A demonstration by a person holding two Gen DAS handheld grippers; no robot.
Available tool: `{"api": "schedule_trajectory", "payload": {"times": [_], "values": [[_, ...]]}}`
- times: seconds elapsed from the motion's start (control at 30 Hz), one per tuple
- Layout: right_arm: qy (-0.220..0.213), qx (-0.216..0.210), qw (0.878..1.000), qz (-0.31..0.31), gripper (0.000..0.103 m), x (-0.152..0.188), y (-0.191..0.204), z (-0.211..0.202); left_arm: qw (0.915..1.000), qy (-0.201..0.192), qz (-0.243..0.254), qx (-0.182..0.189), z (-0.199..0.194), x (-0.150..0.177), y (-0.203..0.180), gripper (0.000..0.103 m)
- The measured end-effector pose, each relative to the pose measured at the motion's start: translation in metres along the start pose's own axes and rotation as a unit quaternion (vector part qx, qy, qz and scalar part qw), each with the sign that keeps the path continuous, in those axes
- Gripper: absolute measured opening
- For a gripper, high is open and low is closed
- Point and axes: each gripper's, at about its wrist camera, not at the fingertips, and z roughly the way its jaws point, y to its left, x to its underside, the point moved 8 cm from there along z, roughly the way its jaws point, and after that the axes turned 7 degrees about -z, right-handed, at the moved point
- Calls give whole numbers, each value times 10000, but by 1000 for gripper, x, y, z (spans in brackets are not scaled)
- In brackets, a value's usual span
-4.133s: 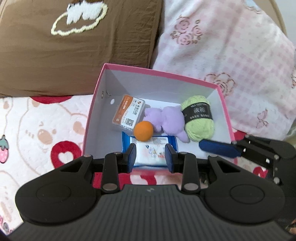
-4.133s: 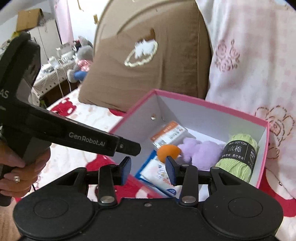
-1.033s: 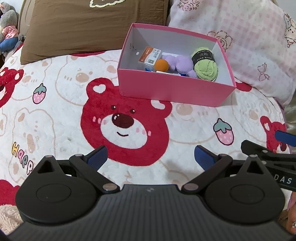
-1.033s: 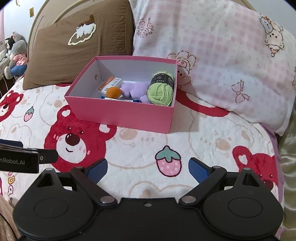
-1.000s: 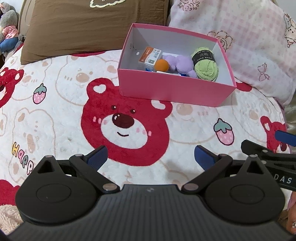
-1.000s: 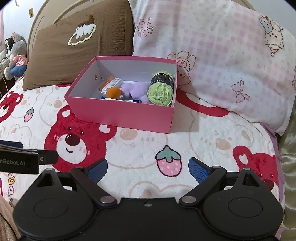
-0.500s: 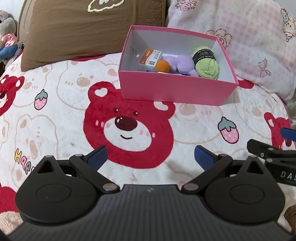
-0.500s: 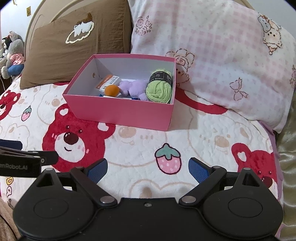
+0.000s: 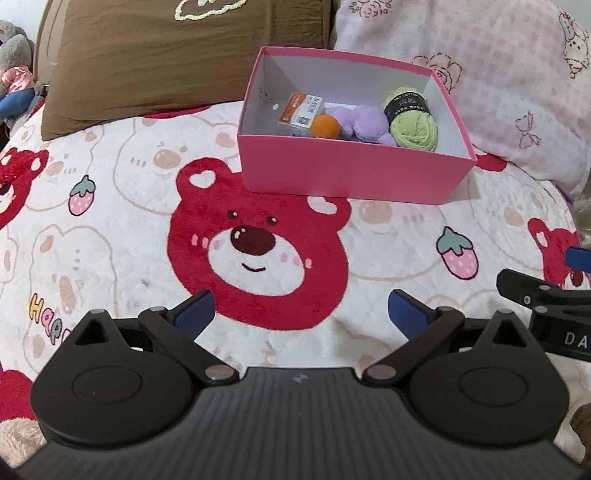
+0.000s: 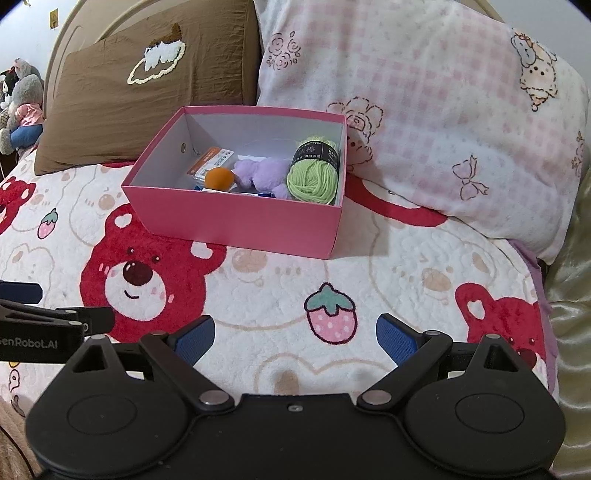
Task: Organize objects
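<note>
Bedspread (image 9: 110,206) bears pink box (image 9: 347,177); right view adds headboard (image 10: 96,29).

This is a bedroom at home. There is a bed (image 10: 258,291) with a bear blanket (image 9: 110,206), two pillows (image 10: 424,122) and stuffed toys (image 10: 22,107) far left.

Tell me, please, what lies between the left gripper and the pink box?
Only bare bedspread, printed with a red bear face, lies between the open left gripper and the pink box. The left wrist view shows it.
</note>
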Motion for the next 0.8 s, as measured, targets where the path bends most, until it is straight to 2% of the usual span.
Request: {"api": "schedule_trajectory", "payload": {"times": [0.8], "values": [[29, -16, 10000, 33, 96, 4, 1, 1, 10000, 5, 32, 45, -3, 2, -5, 103]]}}
